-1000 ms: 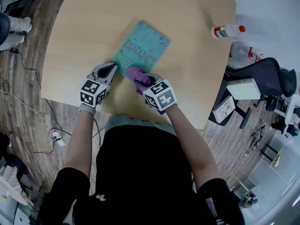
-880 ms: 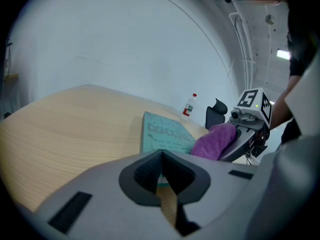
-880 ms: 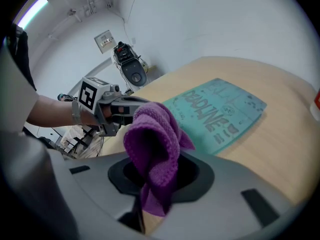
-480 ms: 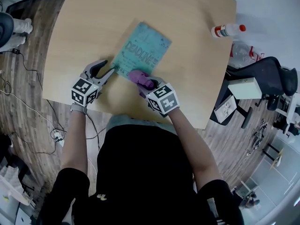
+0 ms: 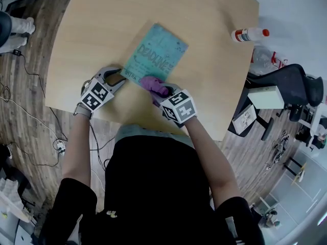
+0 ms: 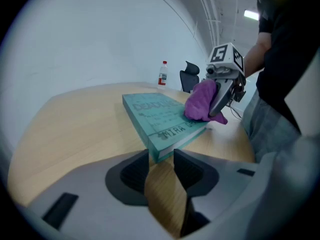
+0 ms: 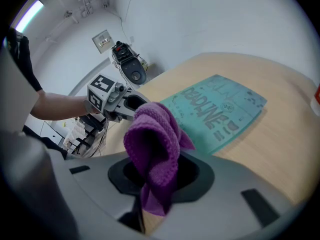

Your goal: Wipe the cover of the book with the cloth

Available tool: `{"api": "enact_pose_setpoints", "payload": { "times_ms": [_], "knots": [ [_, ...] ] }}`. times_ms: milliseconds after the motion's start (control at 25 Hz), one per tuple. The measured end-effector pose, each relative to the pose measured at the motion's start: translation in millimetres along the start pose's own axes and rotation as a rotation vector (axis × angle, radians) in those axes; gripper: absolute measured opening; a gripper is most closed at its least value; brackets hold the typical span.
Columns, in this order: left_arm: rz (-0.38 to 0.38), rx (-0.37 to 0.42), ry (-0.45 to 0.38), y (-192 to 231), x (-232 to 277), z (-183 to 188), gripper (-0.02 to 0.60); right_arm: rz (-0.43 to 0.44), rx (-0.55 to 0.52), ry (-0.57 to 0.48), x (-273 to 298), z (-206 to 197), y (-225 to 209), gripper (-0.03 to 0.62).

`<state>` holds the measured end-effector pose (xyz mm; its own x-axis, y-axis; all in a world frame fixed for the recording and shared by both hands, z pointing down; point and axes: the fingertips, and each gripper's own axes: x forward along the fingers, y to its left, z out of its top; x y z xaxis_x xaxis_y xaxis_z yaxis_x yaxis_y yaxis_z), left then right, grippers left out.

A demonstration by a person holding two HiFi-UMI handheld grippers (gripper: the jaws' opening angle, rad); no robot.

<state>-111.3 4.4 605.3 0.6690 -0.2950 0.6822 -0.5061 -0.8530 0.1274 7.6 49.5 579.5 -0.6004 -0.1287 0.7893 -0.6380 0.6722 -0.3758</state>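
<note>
Table (image 5: 204, 14) stock, by my count: one teal book (image 5: 156, 52), one purple cloth (image 5: 152, 84), one bottle (image 5: 249, 34), two tools.
Right tool (image 5: 162, 91) pinches the cloth on the book's near end, mid-table. Left tool (image 5: 121, 78) jaws are opening, the book's corner at their gap, unpressed. Only my left tool view shows the book's page edge; only the right tool view shows the cloth between jaws.

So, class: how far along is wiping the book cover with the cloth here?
Done: the cloth is clamped in the right tongs and sits on the near edge of the book. In hand: the left tongs are opening, the book's corner at their tips, unpinched. Left: probably sweeping across the cover beyond the cloth; what's already wiped can't be told.
</note>
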Motion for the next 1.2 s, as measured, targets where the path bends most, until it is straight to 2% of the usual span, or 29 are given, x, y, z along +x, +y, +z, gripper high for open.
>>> {"api": "enact_pose_setpoints", "payload": {
  "times_ms": [80, 160, 560, 920, 1200],
  "knots": [
    [0.005, 0.03, 0.01, 0.9, 0.8, -0.8, 0.127, 0.006, -0.004, 0.017, 0.5, 0.3, 0.2, 0.112],
    [0.01, 0.03, 0.002, 2.4, -0.3, -0.9, 0.106, 0.014, -0.015, 0.039, 1.5, 1.0, 1.0, 0.112],
    [0.023, -0.014, -0.01, 7.6, -1.0, 0.0, 0.092, 0.064, -0.069, 0.125, 17.8, 16.8, 9.7, 0.112],
    [0.009, -0.018, -0.012, 7.0, 1.1, 2.7, 0.092, 0.088, -0.075, 0.072, 49.0, 57.8, 25.3, 0.112],
    [0.006, -0.022, -0.009, 6.5, -0.1, 2.8, 0.091, 0.119, -0.077, 0.07, 66.8, 81.5, 35.3, 0.112]
  ]
}}
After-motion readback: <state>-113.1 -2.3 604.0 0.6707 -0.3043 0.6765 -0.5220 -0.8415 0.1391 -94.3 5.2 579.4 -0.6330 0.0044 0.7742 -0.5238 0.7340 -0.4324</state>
